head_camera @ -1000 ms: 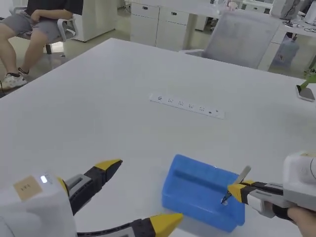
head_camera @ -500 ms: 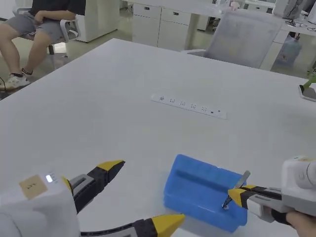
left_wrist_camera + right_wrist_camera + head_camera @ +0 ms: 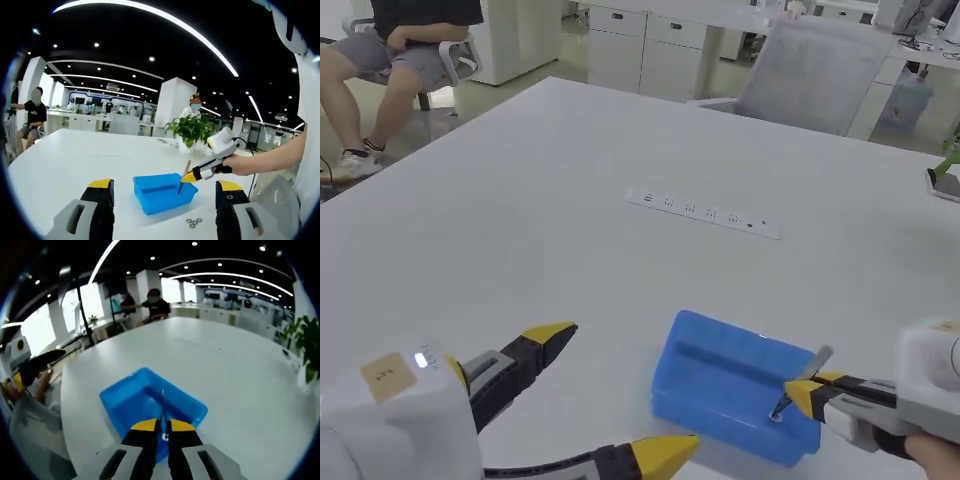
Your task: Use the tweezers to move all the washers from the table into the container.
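Observation:
A blue container (image 3: 720, 385) stands on the white table near the front edge. My right gripper (image 3: 800, 395) is shut on metal tweezers (image 3: 807, 372), whose tips point down into the container's right end. In the right gripper view the tweezers (image 3: 163, 402) reach out over the container (image 3: 135, 400) from between the jaws of the right gripper (image 3: 161, 429). Whether a washer sits in the tips I cannot tell. Left of the container, my left gripper (image 3: 620, 392) stands open and holds nothing. The left gripper view has three washers (image 3: 194, 222) lying on the table in front of the container (image 3: 155, 195).
A white power strip (image 3: 703, 214) lies mid-table. A grey office chair (image 3: 800, 75) stands at the far edge, and a person sits on a chair (image 3: 400, 50) at the back left. A phone (image 3: 945, 183) rests at the right edge. A potted plant (image 3: 192, 131) stands beyond.
The right gripper with the tweezers has sunk a little toward the container's right end. The left gripper has hardly moved.

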